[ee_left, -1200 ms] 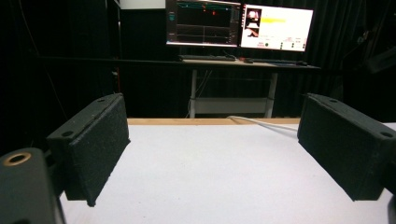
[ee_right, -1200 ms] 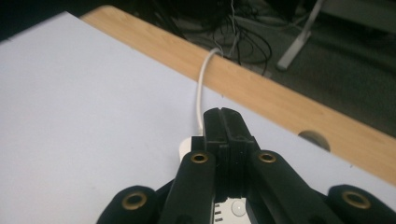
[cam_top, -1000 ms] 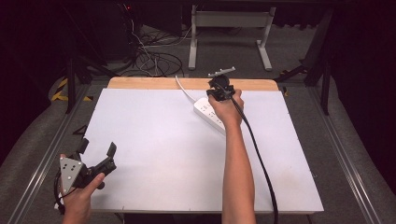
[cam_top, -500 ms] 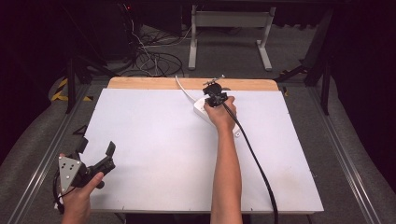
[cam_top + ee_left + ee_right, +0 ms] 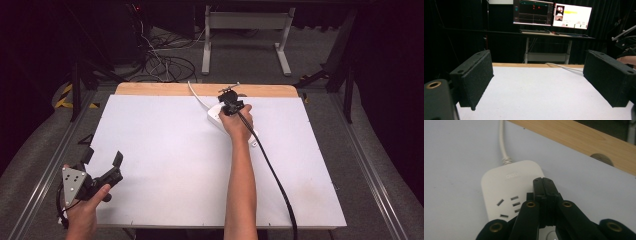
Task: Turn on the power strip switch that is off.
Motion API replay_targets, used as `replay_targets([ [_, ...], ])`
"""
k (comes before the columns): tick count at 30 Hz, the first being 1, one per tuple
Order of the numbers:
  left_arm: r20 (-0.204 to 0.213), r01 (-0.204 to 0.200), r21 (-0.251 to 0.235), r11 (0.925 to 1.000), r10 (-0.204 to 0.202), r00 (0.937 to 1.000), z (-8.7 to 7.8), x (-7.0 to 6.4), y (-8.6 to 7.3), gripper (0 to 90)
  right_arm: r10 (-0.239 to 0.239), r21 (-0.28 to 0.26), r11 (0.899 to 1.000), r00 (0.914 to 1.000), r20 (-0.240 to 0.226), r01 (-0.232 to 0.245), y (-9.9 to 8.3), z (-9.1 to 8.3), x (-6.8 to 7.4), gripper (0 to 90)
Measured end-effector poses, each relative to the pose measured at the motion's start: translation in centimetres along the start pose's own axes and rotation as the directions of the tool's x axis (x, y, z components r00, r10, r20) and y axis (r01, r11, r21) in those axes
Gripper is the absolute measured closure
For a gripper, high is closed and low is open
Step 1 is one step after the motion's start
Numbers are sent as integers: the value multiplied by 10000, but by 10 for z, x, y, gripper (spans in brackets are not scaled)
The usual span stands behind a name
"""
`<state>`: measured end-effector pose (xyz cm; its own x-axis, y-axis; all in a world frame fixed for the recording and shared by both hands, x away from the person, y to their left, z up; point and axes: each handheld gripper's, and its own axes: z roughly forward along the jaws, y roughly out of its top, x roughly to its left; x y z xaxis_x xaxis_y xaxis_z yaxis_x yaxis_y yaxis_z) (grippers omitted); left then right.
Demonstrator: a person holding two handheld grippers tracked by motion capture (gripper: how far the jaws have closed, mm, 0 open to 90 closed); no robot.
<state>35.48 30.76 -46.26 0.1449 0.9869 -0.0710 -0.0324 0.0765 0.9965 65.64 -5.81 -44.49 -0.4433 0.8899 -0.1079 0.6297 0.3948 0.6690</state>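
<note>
Dark curtains and two lit screens stand behind the white table (image 5: 165,165), which has a wooden strip (image 5: 150,89) along its far edge.

I see my right gripper (image 5: 231,104) reaching far across the table. Its two black jaws are pressed tight together, with nothing between them. The tips hang right over a white power strip (image 5: 506,187). In the right gripper view, the strip lies just under and ahead of the jaws. I cannot tell if the tips touch it or float a little above it.

The strip's long side runs toward me and away from me, along the line of the jaws. Its cord (image 5: 502,140) comes out of the far end, past the tips, and goes off toward the wooden strip. Just to the left of the jaws I see one set of socket slots (image 5: 510,206). The near part of the strip hides under the gripper.

The power strip is smooth and white with round corners. A faint word is pressed into its top near the cord.

My left gripper (image 5: 102,161) waits well apart from the strip, at the near left corner. Its jaws are spread wide and hold nothing. So my right hand is much the nearer one, and I think it will do the next bit.
</note>
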Motion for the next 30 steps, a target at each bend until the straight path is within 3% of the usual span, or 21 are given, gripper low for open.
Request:
replay_targets([
  [1, 6, 5, -5, 10000, -5, 10000, 0, 0, 0, 97, -11, 10, 10000, 9998, 220, 11, -1, 1, 0, 900],
  [4, 15, 78, 5, 10000, -78, 10000, -1, 0, 0, 97, 148, -82, 9999, 9998, 106, -148, -3, 1, -3, 900],
  [12, -35, 258, -30, 9997, -258, 9997, 1, 2, -1, 99, -321, -402, 9987, 9995, 30, 322, -4, 1, 5, 900],
  [13, -28, 294, -33, 9996, -294, 9996, 1, 1, -1, 99, -357, -275, 9989, 9986, 401, 368, -3, 2, 6, 900],
  [14, -28, 294, -33, 9996, -294, 9996, 1, 1, -1, 99, -357, -275, 9989, 9986, 401, 368, -3, 2, 6, 900],
  [15, -32, 275, -26, 9996, -275, 9996, 1, 1, 0, 99, -326, -15, 9995, 9950, 949, 329, -3, 2, 5, 900],
  [16, -29, 272, -75, 9996, -272, 9996, 1, 0, 1, 99, -326, -15, 9995, 9950, 949, 329, -3, 2, 5, 900],
  [17, -2, 258, -92, 9996, -258, 9997, 0, 1, 2, 99, -387, -94, 9992, 9968, 699, 395, -6, 0, 3, 900],
  [20, -51, 311, -91, 9995, -311, 9995, 0, 2, 1, 99, -593, -232, 9979, 9961, 659, 610, -8, 0, 2, 900],
  [22, -91, 327, -43, 9995, -327, 9994, 1, 4, 0, 99, -403, -500, 9979, 9985, 358, 421, -11, -1, -2, 900],
  [25, -115, 341, -26, 9994, -342, 9994, 1, 5, 0, 100, -91, -922, 9957, 9995, 292, 118, -12, -3, -5, 900],
  [26, -109, 401, -55, 9992, -402, 9991, 1, 5, 0, 100, 288, -1436, 9891, 9991, -298, -327, -10, -7, -7, 900],
  [28, -114, 414, -55, 9991, -414, 9991, 2, 5, 0, 100, 84, -1093, 9939, 9992, -401, -128, -8, -5, -4, 900],
  [30, -98, 406, -51, 9992, -407, 9991, 1, 5, 1, 100, 9, -703, 9975, 9999, -172, -22, -10, 0, -4, 900],
])
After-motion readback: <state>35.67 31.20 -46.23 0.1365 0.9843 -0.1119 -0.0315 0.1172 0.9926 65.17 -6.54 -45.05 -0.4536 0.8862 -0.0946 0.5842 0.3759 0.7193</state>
